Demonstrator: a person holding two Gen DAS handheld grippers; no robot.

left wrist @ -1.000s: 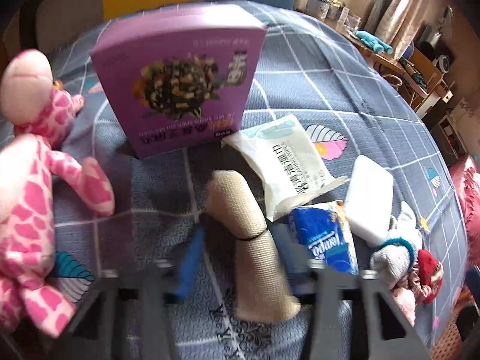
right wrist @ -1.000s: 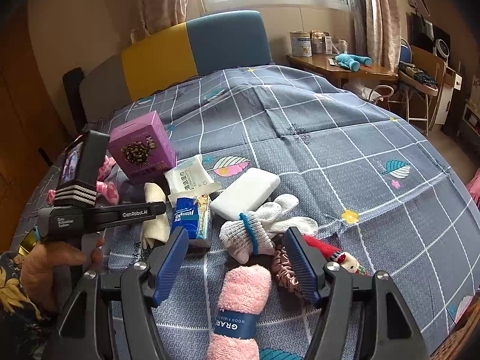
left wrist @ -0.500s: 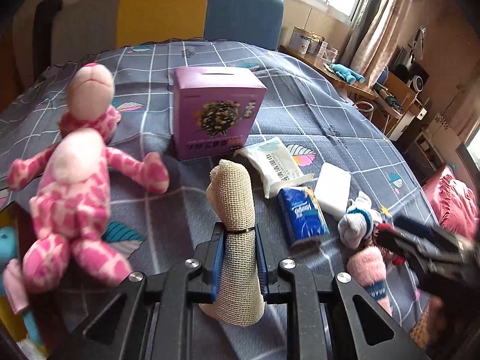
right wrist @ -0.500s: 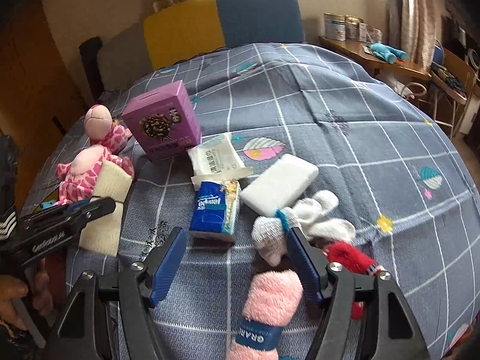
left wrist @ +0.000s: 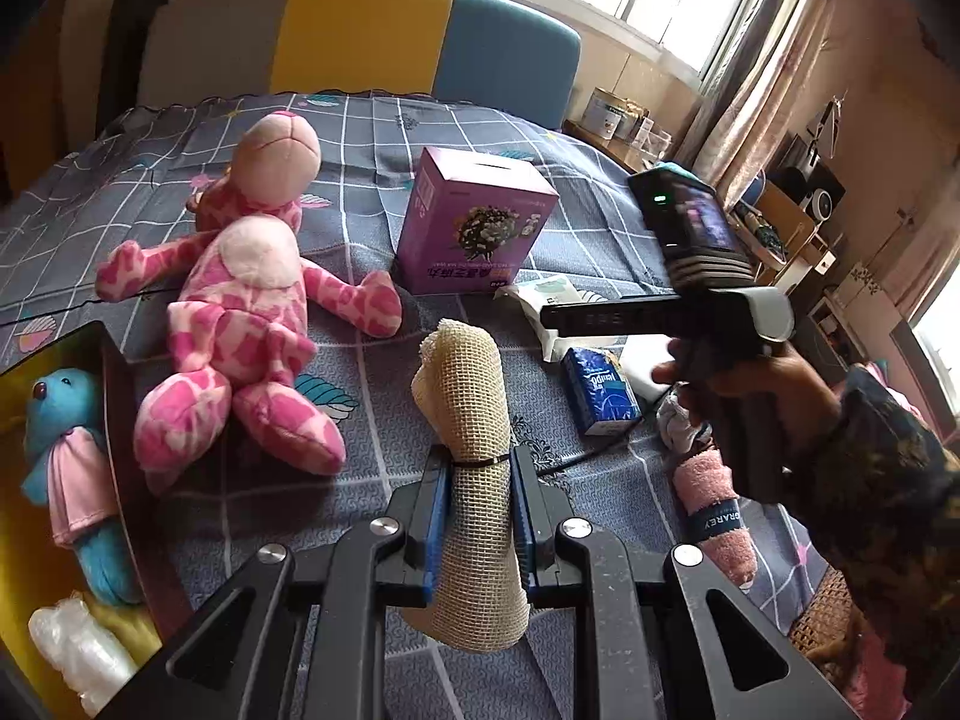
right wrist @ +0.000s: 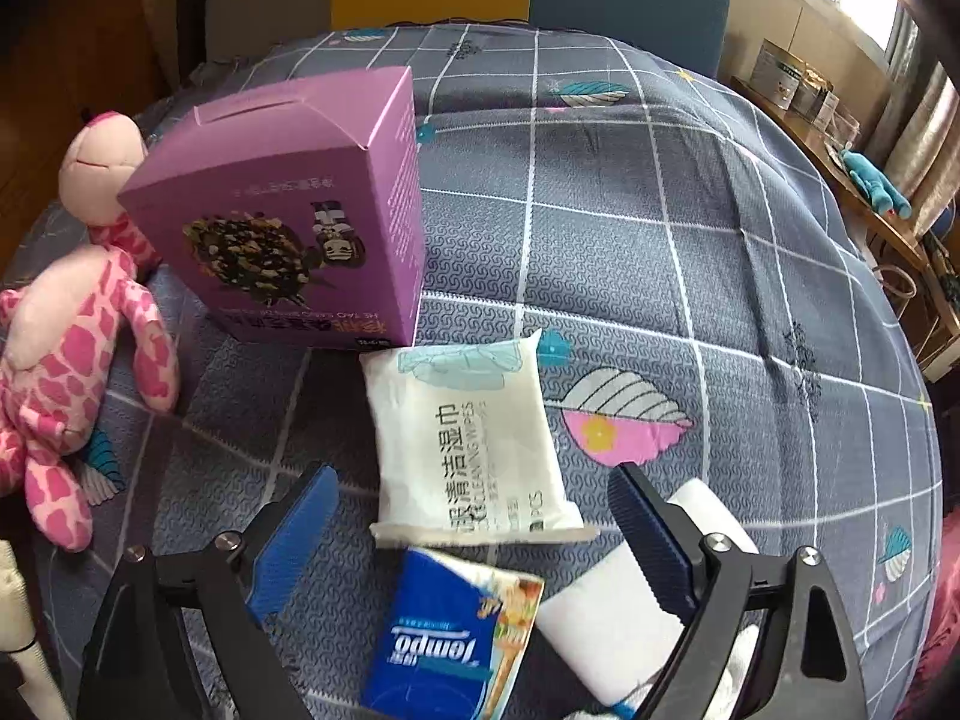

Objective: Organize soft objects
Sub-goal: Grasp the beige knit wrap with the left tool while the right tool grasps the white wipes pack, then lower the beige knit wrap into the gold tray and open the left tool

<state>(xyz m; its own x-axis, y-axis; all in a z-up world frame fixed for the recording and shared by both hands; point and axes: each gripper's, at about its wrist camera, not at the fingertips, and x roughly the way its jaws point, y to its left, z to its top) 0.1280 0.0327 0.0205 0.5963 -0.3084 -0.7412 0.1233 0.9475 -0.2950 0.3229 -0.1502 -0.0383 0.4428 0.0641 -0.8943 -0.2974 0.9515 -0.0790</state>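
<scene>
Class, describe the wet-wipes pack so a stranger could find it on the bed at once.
Find the tall purple box on the grey checked bedspread. The wet-wipes pack lies flat in front of it: white and soft, with a pale teal flap, unlike the blue tissue packet nearer the camera.

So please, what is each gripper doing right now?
Left gripper: shut on the beige mesh roll.
Right gripper: jaws opening, holding nothing, above the wet wipes pack.
</scene>
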